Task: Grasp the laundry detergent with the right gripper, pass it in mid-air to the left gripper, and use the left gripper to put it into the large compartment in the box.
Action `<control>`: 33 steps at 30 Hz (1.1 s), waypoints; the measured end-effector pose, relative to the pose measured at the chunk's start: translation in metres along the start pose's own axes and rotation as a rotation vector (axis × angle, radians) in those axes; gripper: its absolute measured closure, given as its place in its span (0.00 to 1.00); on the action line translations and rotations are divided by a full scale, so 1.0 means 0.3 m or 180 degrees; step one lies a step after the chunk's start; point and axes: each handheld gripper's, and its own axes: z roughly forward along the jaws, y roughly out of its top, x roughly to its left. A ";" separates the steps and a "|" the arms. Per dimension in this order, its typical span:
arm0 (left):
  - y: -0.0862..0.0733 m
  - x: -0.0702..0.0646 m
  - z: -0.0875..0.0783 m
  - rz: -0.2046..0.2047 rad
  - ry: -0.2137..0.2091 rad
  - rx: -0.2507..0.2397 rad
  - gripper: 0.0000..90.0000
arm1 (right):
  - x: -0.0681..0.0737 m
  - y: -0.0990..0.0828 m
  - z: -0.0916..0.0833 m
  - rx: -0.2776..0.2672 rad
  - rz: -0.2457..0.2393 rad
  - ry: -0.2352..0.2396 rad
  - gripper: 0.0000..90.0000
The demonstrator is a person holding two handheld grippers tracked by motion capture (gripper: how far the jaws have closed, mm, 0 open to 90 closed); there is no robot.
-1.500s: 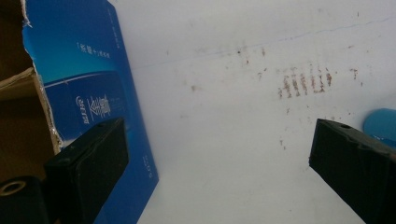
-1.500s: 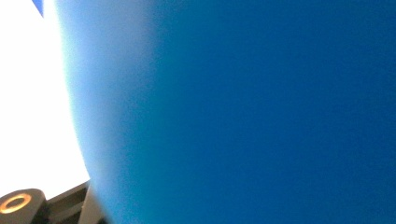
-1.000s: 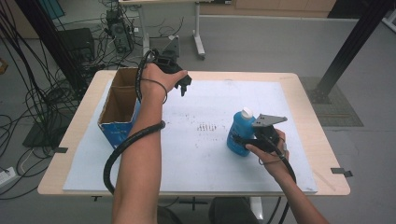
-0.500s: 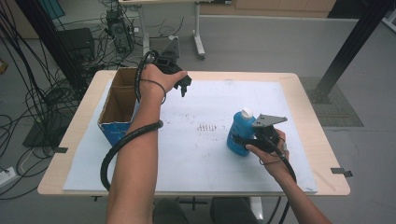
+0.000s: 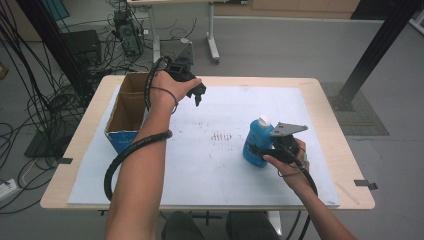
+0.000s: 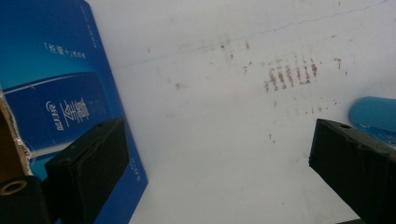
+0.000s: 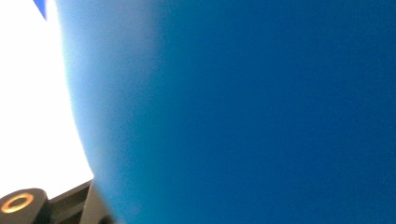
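At the left stands an open cardboard box (image 5: 127,107); its blue side carries white print too small to read. Just beside it the left gripper (image 5: 198,93) hangs above the table, arm stretched forward, jaws spread wide and holding nothing. Rightward, a blue bottle (image 5: 256,142) with a white cap stands upright on the white sheet (image 5: 210,165). The right gripper (image 5: 257,150), forearm angled inward, is clamped around the bottle's body.
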 end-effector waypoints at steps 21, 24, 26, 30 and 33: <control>0.028 -0.041 -0.021 0.0336 0.0043 -0.0007 0.06 | 0.009 -0.006 -0.003 -0.0043 -0.0018 -0.0029 0.50; 0.030 -0.033 -0.030 0.0348 0.0030 -0.0017 0.06 | 0.012 -0.007 -0.003 -0.0048 -0.0024 -0.0043 0.50; 0.030 -0.023 -0.035 0.0356 0.0038 -0.0030 0.06 | 0.012 -0.006 -0.003 -0.0049 -0.0034 -0.0047 0.50; 0.032 -0.002 -0.045 0.0366 0.0026 -0.0049 0.06 | 0.019 -0.008 -0.005 -0.0063 -0.0061 -0.0067 0.49; 0.033 0.005 -0.047 0.0370 0.0026 -0.0067 0.06 | 0.021 -0.009 -0.005 -0.0073 -0.0057 -0.0080 0.49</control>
